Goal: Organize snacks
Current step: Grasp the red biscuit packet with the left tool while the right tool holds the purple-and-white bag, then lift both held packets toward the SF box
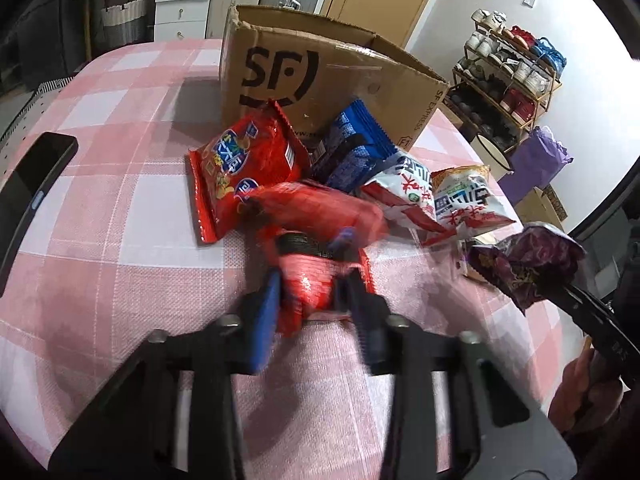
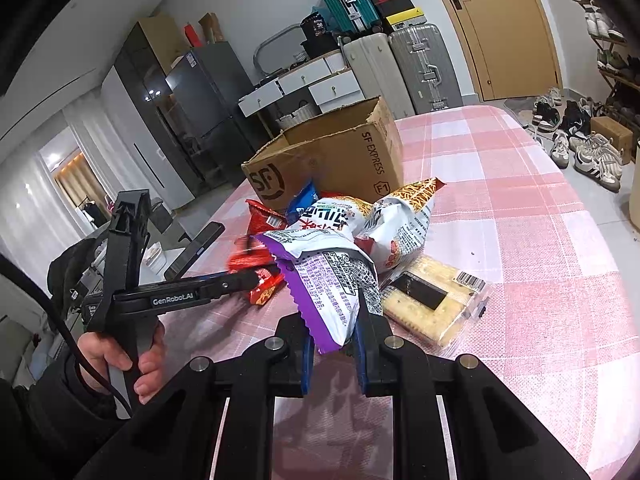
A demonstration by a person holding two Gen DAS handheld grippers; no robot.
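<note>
We judge it early: left hand-held gripper (image 1: 316, 280) clamps a red snack bag (image 1: 320, 216), right hand-held gripper (image 2: 334, 344) clamps a purple bag (image 2: 328, 280), other packs piled at the cardboard box's (image 1: 320, 80) six o'clock on the table (image 1: 120, 220).

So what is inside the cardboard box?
The cardboard box stands open on the checked tablecloth, but only a bare strip of its inner wall shows. Its floor is hidden by the front wall in both views, so whether any snacks are already inside cannot be told.

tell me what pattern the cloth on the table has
Pink and white checked tablecloth, clearest in the right wrist view.
</note>
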